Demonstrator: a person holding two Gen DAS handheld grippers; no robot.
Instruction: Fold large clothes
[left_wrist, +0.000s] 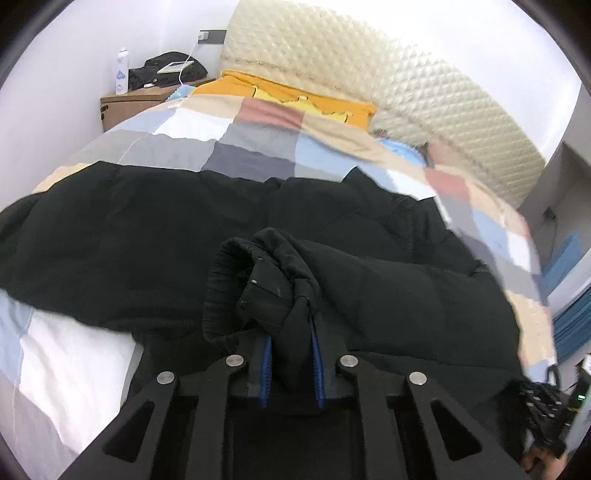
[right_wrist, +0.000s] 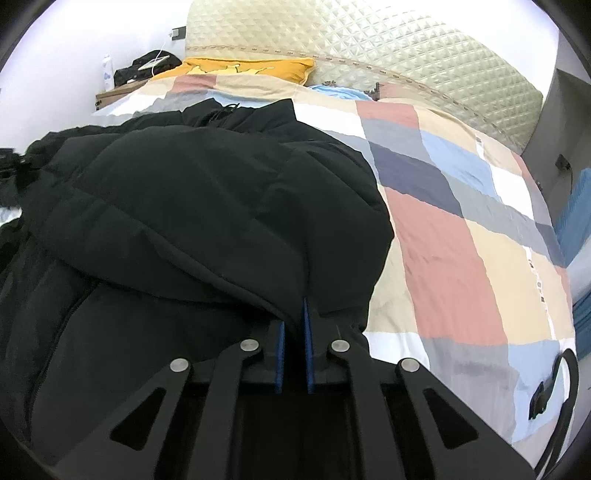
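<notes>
Black padded jacket (left_wrist: 147, 229) spread across the near part of the bed (right_wrist: 443, 236), over a checked quilt (left_wrist: 229, 147). Bulky, soft and floppy by the look: probably light for its size, springy with filling, likely to puff back open after a fold. Smooth shell cloth, so possibly slippery between fingers; thick seams and ribbed edges the surer places for a hold.

Left gripper (left_wrist: 291, 354) closed down on a bunched fold of black cloth just behind the ribbed cuff (left_wrist: 225, 280) of a sleeve, blue pads pressing the fabric from both sides. Cuff curled over and open toward the far side, the sleeve lying over the jacket body.

Right gripper (right_wrist: 294, 350) nearly shut, pinching a thin edge of the jacket at its right side, where a rounded padded part overlaps the body. Zip (right_wrist: 74, 317) running down the body on the left of that view.

Around: yellow pillow (left_wrist: 295, 98) and quilted headboard (right_wrist: 369, 55) at the far end; nightstand (left_wrist: 125, 103) far left with a white bottle (left_wrist: 122, 72), a dark bag (left_wrist: 166, 68) and a charging cable. Black strap (right_wrist: 557, 384) on the quilt near right, well apart from the jacket. Nothing hard lying on the jacket; only its own bulk and the soft, uneven quilt beneath likely to hinder a flat fold.
</notes>
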